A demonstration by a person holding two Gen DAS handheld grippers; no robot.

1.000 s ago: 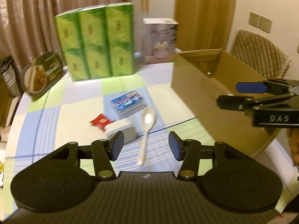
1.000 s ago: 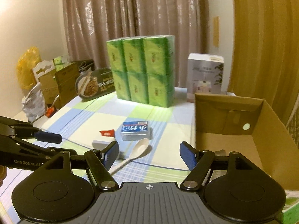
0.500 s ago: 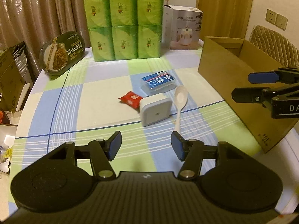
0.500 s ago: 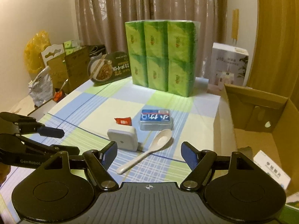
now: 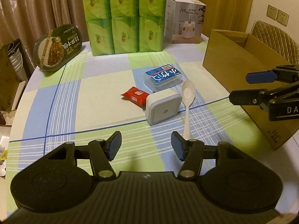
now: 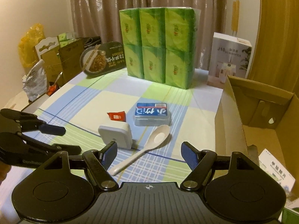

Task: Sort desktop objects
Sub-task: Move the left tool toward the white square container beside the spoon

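On the checked tablecloth lie a white square box (image 5: 163, 106) (image 6: 116, 134), a white spoon (image 5: 187, 104) (image 6: 147, 145), a red sachet (image 5: 135, 95) (image 6: 116, 116) and a clear box with a blue label (image 5: 163, 79) (image 6: 151, 116). My left gripper (image 5: 145, 145) is open above the cloth, just short of the white box, with nothing between its fingers. My right gripper (image 6: 149, 154) is open too, over the spoon's handle end. Each gripper shows in the other's view: the right one (image 5: 248, 87) by the carton, the left one (image 6: 61, 139) at the left.
An open cardboard carton (image 5: 241, 59) (image 6: 259, 115) stands at the right with a medicine packet (image 6: 276, 169) inside. At the back stand a green tissue multipack (image 5: 123, 16) (image 6: 158, 44), a humidifier box (image 5: 185, 20) (image 6: 229, 59) and a leaning noodle bowl (image 5: 58, 46) (image 6: 102, 59). Boxes and bags (image 6: 46, 63) crowd the table's left edge.
Both grippers have moved forward and down toward the small objects, which now look larger and nearer. The left view swung from the carton side to face the table squarely. Both stay open.
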